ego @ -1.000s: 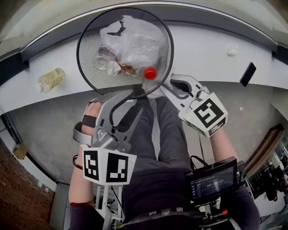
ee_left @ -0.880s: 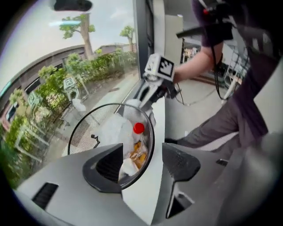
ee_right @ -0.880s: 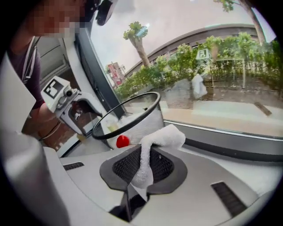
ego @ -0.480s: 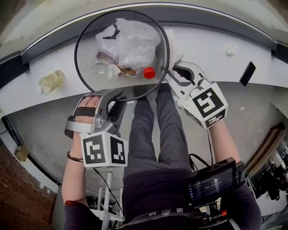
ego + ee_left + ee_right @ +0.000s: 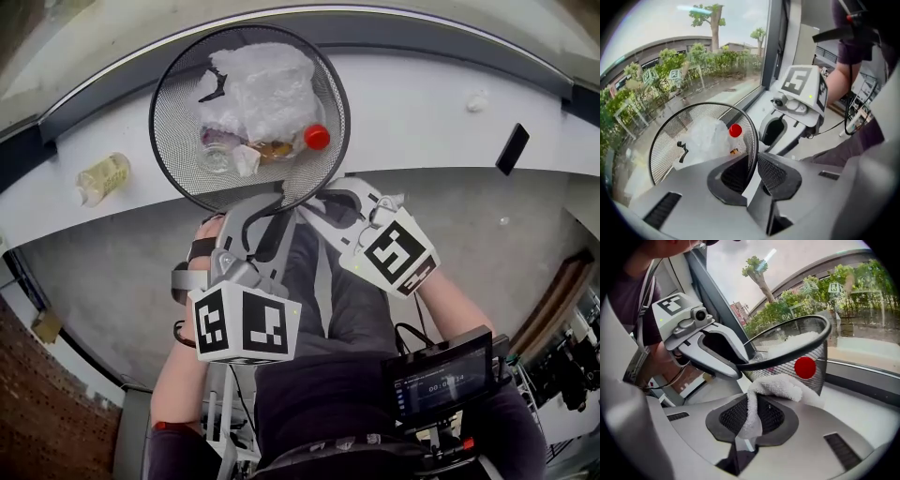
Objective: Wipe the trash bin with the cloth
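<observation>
A black mesh trash bin (image 5: 183, 122) stands on the white sill (image 5: 422, 122). It holds a crumpled clear bag, a glass and a red-capped bottle (image 5: 316, 137). My left gripper (image 5: 267, 202) straddles the near rim (image 5: 751, 140). Its jaws are closing on the rim, and a sliver of light still shows beside the right pad. My right gripper (image 5: 333, 199) is shut on a white cloth (image 5: 783, 385). The cloth is bunched against the bin's outer mesh (image 5: 787, 366), just right of the left gripper. My left gripper (image 5: 752, 171) and right gripper (image 5: 753, 413) nearly touch.
A plastic bottle (image 5: 103, 172) lies on the sill at the left. A black phone (image 5: 516, 148) and a small white scrap (image 5: 476, 99) lie at the right. The window runs behind the sill. The person's legs and a small screen (image 5: 441, 380) are below.
The right gripper has carried the cloth from the bin's right side down and left to its near wall. The left gripper's jaws have narrowed round the rim, and the bin has shifted slightly left.
</observation>
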